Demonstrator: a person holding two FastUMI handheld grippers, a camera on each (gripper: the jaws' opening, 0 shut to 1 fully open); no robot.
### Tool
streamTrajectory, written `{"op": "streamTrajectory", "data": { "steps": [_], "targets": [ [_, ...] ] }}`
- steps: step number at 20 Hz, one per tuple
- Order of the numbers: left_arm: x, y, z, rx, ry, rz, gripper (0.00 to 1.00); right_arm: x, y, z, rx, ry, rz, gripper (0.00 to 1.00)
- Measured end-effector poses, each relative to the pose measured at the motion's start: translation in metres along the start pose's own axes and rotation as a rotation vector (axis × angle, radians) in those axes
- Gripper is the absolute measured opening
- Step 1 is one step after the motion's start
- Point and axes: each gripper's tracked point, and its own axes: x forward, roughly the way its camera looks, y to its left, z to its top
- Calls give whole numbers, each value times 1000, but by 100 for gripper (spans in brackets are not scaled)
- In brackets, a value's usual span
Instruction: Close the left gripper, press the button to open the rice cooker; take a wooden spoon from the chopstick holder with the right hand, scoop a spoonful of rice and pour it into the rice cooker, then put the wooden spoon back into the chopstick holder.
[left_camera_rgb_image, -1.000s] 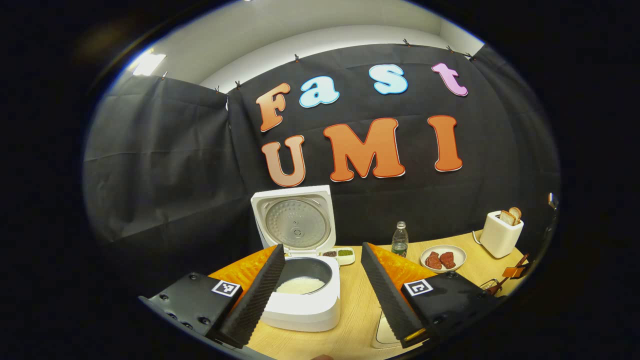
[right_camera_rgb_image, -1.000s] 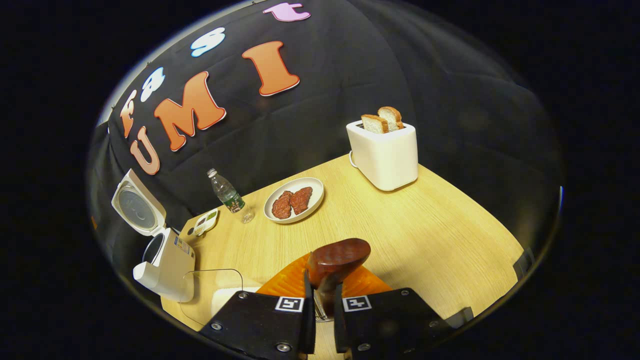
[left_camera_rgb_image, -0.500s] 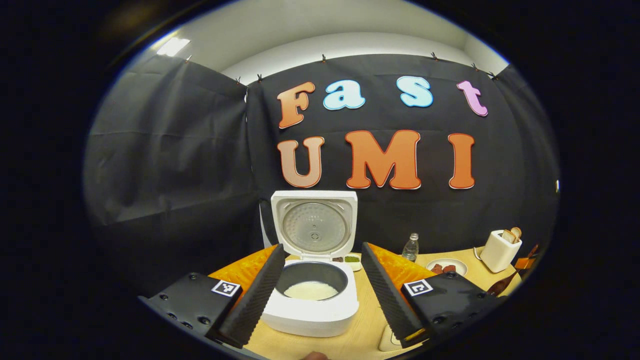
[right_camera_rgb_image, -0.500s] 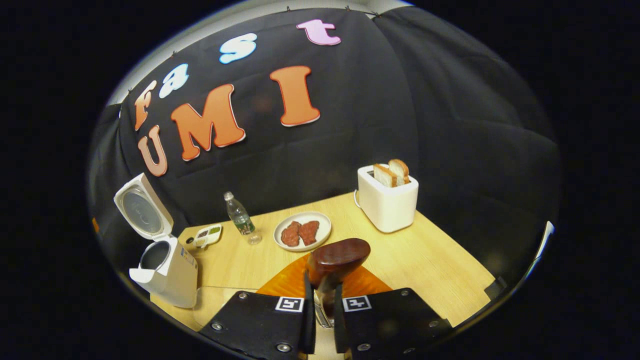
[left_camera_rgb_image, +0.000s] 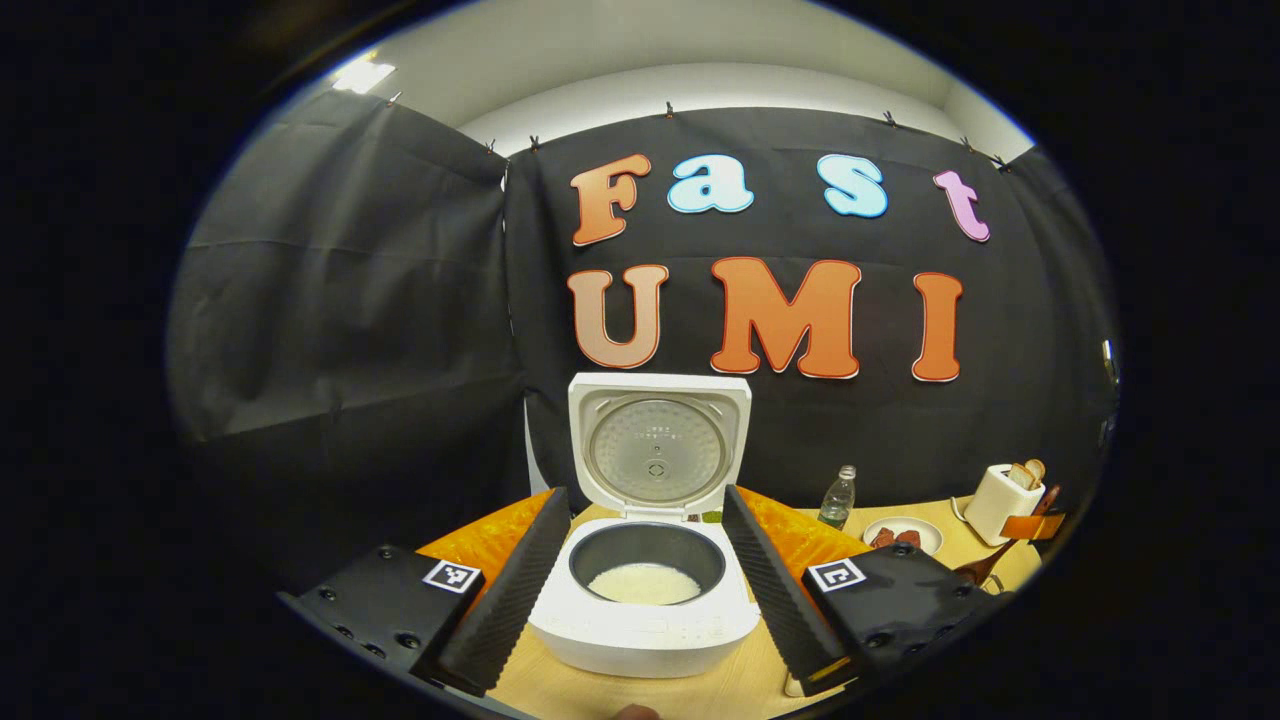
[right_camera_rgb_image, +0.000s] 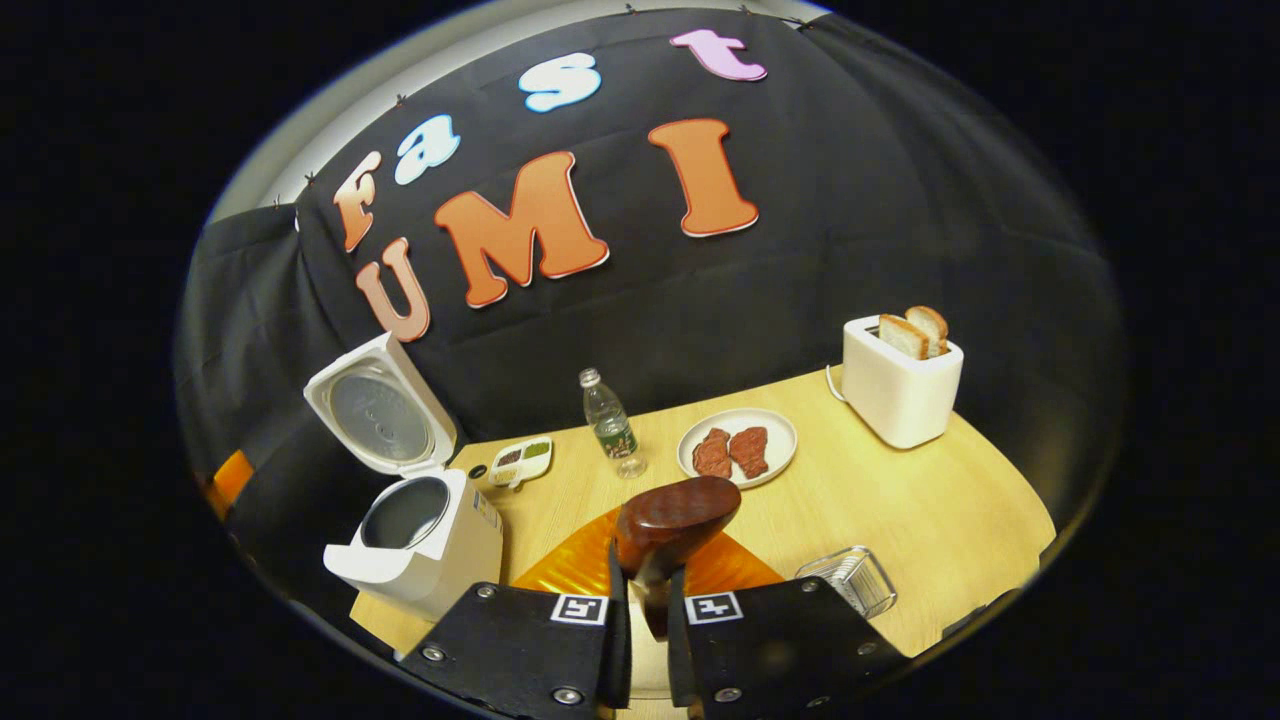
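While the right gripper (right_camera_rgb_image: 640, 610) has its jaws clamped on the handle of the wooden spoon (right_camera_rgb_image: 675, 515), whose dark bowl stands up just past the fingertips, the left gripper (left_camera_rgb_image: 640, 585) holds its jaws wide apart and grips nothing. Between those spread fingers, in the left gripper view, sits the rice cooker (left_camera_rgb_image: 645, 620) on the table (right_camera_rgb_image: 900, 510), its lid upright and white rice lying in the pot. From the right gripper view, a wire chopstick holder (right_camera_rgb_image: 848, 580) lies just right of the gripper. Farther off stand a water bottle (right_camera_rgb_image: 610, 425), a plate of meat (right_camera_rgb_image: 738, 448), a small condiment tray (right_camera_rgb_image: 520, 462) and a toaster (right_camera_rgb_image: 900, 385) with bread.
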Motion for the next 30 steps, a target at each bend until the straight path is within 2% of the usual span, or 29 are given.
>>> {"op": "streamTrajectory", "data": {
  "steps": [3,6,9,14,15,16,22,26,27,30],
  "targets": [
    [0,7,-6,1,11,9,100,16,-4,-32,-52,62,-10,14],
    [-3,11,-17,-7,43,14,100,24,-18,-45,-101,80,-37,14],
    [-4,16,-26,-16,69,33,100,33,-16,-46,-136,67,-42,14],
    [-3,25,-30,-12,89,68,100,40,-1,-63,-372,-4,-97,14],
    [-3,27,-32,-10,93,72,100,39,2,-68,-402,-8,-100,10],
    [-4,30,-34,-6,96,79,100,38,3,-71,-427,-23,-112,12],
    [0,46,-44,-9,127,97,100,38,25,-92,-568,-66,-103,12],
    [5,49,-47,-6,139,87,100,36,49,-125,-588,-29,-71,12],
    [7,48,-47,-2,141,81,100,37,50,-125,-591,-25,-85,12],
    [6,48,-49,22,143,62,100,41,50,-120,-485,-5,-97,12]
  ]
}}
